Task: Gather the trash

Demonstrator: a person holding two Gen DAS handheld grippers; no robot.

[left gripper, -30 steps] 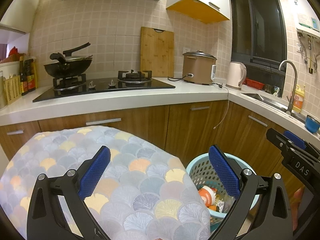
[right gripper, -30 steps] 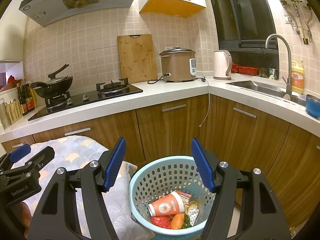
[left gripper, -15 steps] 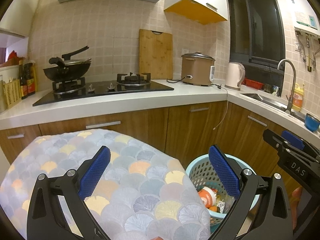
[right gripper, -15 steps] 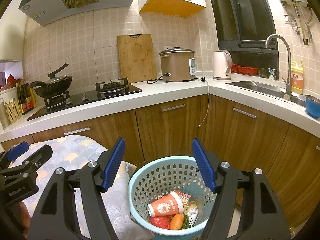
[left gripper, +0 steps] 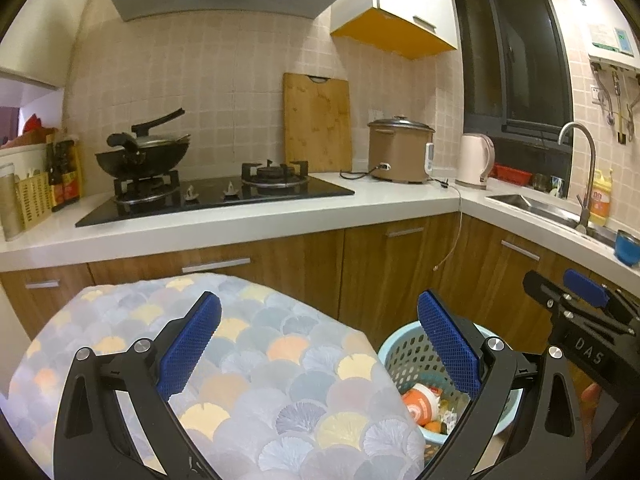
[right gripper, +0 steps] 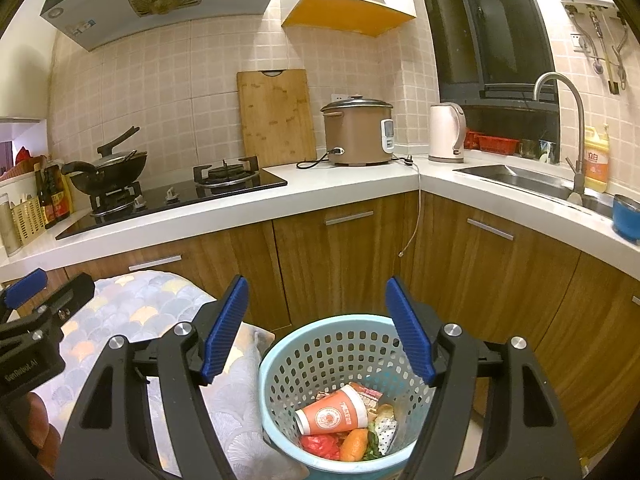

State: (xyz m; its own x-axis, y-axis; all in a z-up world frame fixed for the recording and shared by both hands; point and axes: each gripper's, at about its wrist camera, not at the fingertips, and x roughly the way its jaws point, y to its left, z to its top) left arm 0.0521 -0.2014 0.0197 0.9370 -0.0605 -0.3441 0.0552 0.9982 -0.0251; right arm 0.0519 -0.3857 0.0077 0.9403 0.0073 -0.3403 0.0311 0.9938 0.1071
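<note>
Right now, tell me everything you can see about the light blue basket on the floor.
The light blue basket is round plastic with a smooth rim and walls full of small holes. It stands upright on the floor before the wooden cabinets, beside the patterned cloth. Inside lie an orange paper cup on its side and other scraps.

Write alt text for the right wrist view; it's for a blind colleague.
The open, empty right gripper hovers above a light blue basket holding an orange paper cup and food scraps. Beside it is a scallop-patterned cloth; behind, a kitchen counter.
</note>
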